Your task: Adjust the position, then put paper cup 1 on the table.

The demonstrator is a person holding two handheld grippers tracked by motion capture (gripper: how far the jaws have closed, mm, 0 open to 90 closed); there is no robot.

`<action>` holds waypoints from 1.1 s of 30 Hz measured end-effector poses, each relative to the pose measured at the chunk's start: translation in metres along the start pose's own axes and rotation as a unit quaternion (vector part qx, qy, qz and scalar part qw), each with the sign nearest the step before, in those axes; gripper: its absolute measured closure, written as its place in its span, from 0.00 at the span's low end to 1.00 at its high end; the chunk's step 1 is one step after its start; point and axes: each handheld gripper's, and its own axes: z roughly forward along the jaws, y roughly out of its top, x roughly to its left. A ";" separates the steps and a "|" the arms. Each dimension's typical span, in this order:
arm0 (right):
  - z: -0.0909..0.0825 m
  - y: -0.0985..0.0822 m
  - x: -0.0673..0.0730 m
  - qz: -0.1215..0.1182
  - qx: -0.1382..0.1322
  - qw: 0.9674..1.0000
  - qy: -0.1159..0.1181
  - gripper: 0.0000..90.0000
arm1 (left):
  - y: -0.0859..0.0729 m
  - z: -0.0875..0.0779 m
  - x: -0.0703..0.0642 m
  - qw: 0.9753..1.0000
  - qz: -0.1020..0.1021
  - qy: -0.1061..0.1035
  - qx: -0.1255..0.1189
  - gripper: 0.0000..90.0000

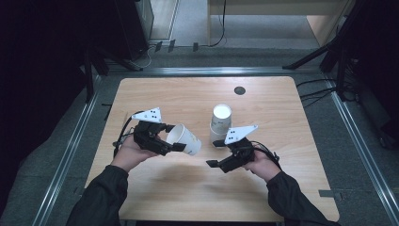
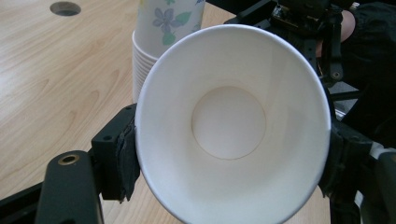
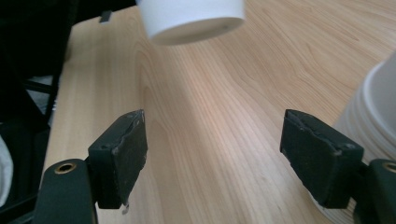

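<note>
A white paper cup [image 1: 188, 140] [image 2: 229, 121] lies tilted on its side above the wooden table [image 1: 263, 188], and my left gripper [image 1: 175, 137] [image 2: 232, 158] is shut on its rim, with the cup's mouth facing that gripper's camera. A stack of flower-printed paper cups [image 1: 220, 123] [image 2: 163, 28] stands upright near the table's middle. Just in front of the stack, my right gripper [image 1: 214, 153] [image 3: 212, 154] is open with bare tabletop between its pads. In the right gripper view the held cup's base [image 3: 191, 16] hangs at the top and the stack [image 3: 378, 102] is at the right edge.
A round dark cable hole [image 1: 239, 90] sits near the table's far edge. Metal rails run along the floor on both sides, and dark stands and cables stand beyond the table.
</note>
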 end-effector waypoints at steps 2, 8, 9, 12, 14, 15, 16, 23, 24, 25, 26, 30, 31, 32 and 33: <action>0.000 -0.001 -0.001 0.003 0.005 1.000 -0.009 0.26 | -0.001 -0.003 0.002 1.000 -0.002 0.004 0.002 0.25; -0.002 -0.002 -0.004 0.005 0.008 1.000 -0.019 0.26 | -0.003 -0.012 0.011 0.999 -0.002 0.027 0.017 0.25; -0.003 -0.002 -0.004 0.004 0.008 1.000 -0.023 0.26 | -0.003 -0.013 0.013 0.999 -0.003 0.032 0.019 0.25; -0.004 -0.002 -0.005 0.004 0.006 1.000 -0.028 0.26 | -0.005 -0.017 0.018 0.999 -0.004 0.046 0.029 0.25; -0.004 -0.002 -0.005 0.005 0.005 1.000 -0.029 0.26 | -0.007 -0.020 0.022 0.998 -0.008 0.054 0.037 0.25; -0.004 -0.002 -0.005 0.006 0.005 1.000 -0.030 0.26 | -0.008 -0.021 0.024 0.997 -0.007 0.063 0.043 0.25; -0.004 -0.002 -0.005 0.005 0.004 1.000 -0.031 0.26 | -0.010 -0.022 0.026 0.996 -0.010 0.071 0.048 0.25; -0.003 -0.002 -0.006 0.004 0.006 0.999 -0.033 0.26 | -0.021 -0.029 0.042 0.991 -0.038 0.102 0.076 0.25; -0.003 -0.002 -0.006 0.004 0.008 0.999 -0.033 0.26 | -0.022 -0.030 0.044 0.990 -0.043 0.104 0.079 0.25; -0.002 -0.002 -0.006 0.003 0.008 0.999 -0.033 0.26 | -0.022 -0.031 0.046 0.989 -0.046 0.109 0.084 0.25; -0.002 -0.002 -0.006 0.004 0.010 0.999 -0.032 0.26 | -0.023 -0.031 0.047 0.988 -0.045 0.116 0.090 0.25; 0.000 -0.002 -0.006 0.000 0.013 0.999 -0.032 0.26 | -0.025 -0.034 0.054 0.982 -0.060 0.141 0.111 0.25; 0.000 -0.002 -0.006 0.002 0.014 0.999 -0.031 0.26 | -0.025 -0.035 0.056 0.980 -0.060 0.149 0.115 0.25; 0.001 -0.002 -0.006 0.002 0.016 0.999 -0.030 0.26 | -0.025 -0.036 0.058 0.979 -0.062 0.156 0.120 0.25; 0.001 -0.002 -0.006 0.002 0.016 0.999 -0.031 0.26 | -0.026 -0.038 0.060 0.978 -0.064 0.157 0.119 0.25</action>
